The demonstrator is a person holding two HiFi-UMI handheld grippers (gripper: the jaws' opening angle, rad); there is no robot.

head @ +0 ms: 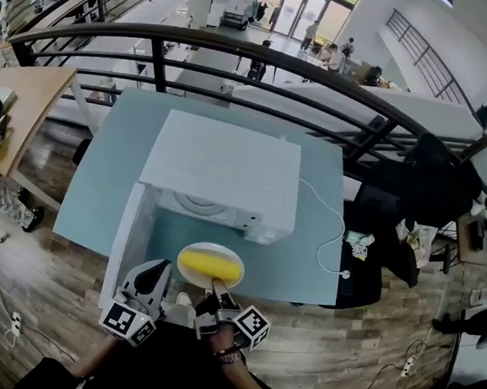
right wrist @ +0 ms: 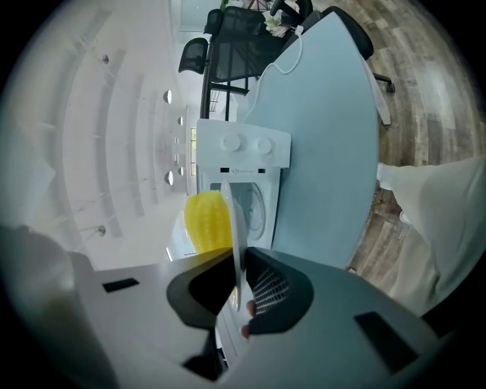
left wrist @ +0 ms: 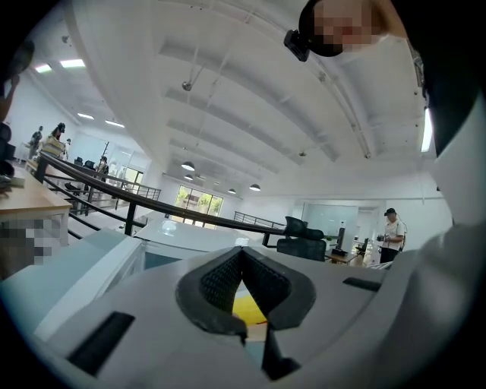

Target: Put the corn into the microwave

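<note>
A yellow corn cob (head: 210, 268) lies on a white plate (head: 213, 253) held just in front of the white microwave (head: 220, 170). The microwave's door (head: 126, 243) is swung open to the left. My right gripper (head: 216, 287) is shut on the plate's near rim. In the right gripper view the plate (right wrist: 235, 220) is edge-on between the jaws of the right gripper (right wrist: 237, 262), the corn (right wrist: 206, 220) is left of it, and the microwave (right wrist: 243, 152) is beyond. My left gripper (head: 161, 269) hovers beside the plate, near the door. The left gripper (left wrist: 241, 254) has its tips together and holds nothing.
The microwave stands on a light blue table (head: 101, 177). A white power cable (head: 335, 231) trails over the table's right side. A dark curved railing (head: 239, 53) runs behind the table. A black chair (head: 430, 189) stands to the right and a wooden desk (head: 23, 102) to the left.
</note>
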